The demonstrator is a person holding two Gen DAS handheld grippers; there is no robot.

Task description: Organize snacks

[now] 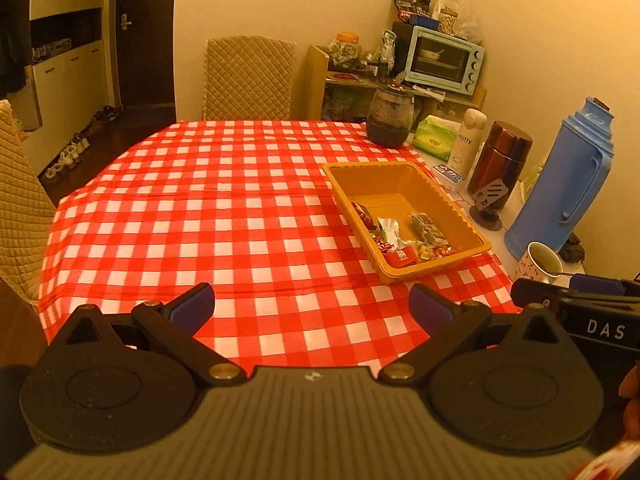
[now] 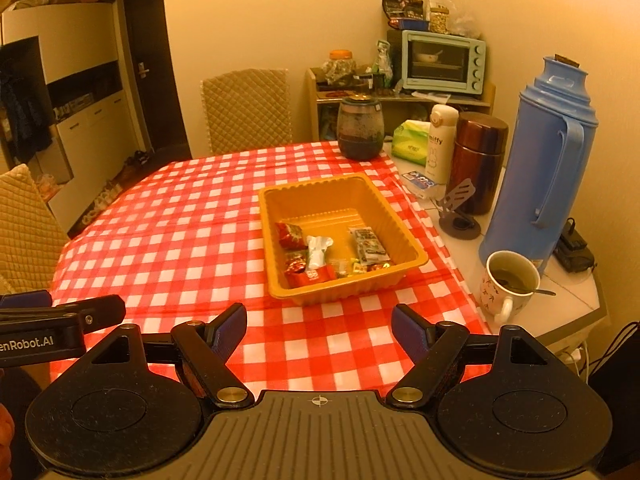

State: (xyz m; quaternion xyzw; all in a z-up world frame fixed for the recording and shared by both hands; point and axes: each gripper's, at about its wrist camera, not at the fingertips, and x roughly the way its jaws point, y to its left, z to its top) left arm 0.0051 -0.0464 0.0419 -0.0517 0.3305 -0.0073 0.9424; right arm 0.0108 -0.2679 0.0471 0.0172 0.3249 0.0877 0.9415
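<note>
An orange plastic tray (image 1: 452, 200) (image 2: 400, 220) stands on the red-and-white checked tablecloth (image 1: 224, 216) (image 2: 192, 216), toward the right side. Several wrapped snacks (image 1: 404, 240) (image 2: 332, 252) lie in its near half: red packets, a white-green packet, a dark clear packet. My left gripper (image 1: 312, 308) is open and empty, held above the cloth near the front edge, left of the tray. My right gripper (image 2: 318, 328) is open and empty, just in front of the tray. Each gripper's side shows in the other's view.
Right of the tray stand a blue thermos (image 2: 548, 160), a brown flask (image 2: 480, 160), a white bottle (image 2: 440, 140), a mug of tea with a spoon (image 2: 508, 284) and a dark glass jar (image 2: 360, 128). Padded chairs (image 1: 248, 76) stand at the far and left sides.
</note>
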